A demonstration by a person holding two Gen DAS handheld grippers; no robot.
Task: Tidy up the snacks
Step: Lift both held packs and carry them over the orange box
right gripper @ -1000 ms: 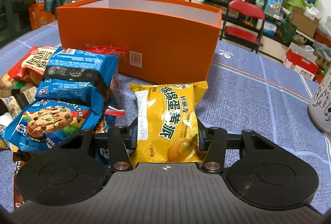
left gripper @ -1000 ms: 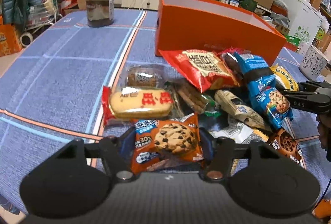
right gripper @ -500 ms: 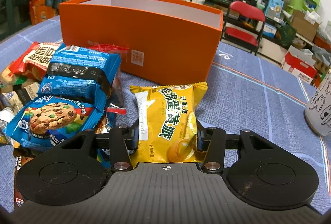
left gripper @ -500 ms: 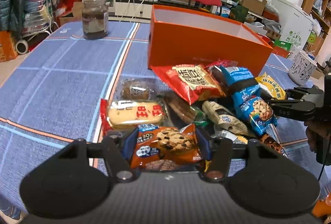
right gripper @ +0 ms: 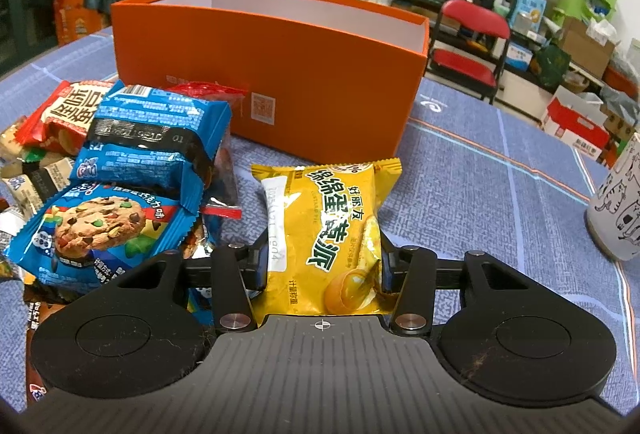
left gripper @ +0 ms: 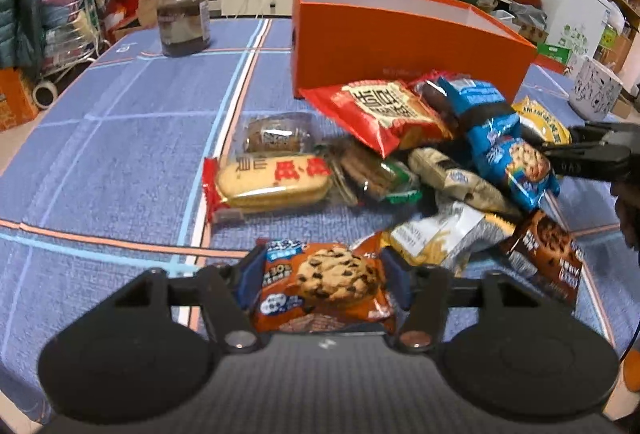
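Our left gripper [left gripper: 323, 276] is clamped on the orange cookie packet [left gripper: 320, 284], near the pile; our right gripper [right gripper: 322, 262] pinches the yellow cake packet [right gripper: 326, 234] just before the orange box [right gripper: 272, 73]. Slick, puffy wrappers could slip free while we lift over the box wall.

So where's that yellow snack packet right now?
The yellow packet sits clamped between the right gripper fingers in the right wrist view, on the blue tablecloth just before the orange box, right of the blue cookie packs.
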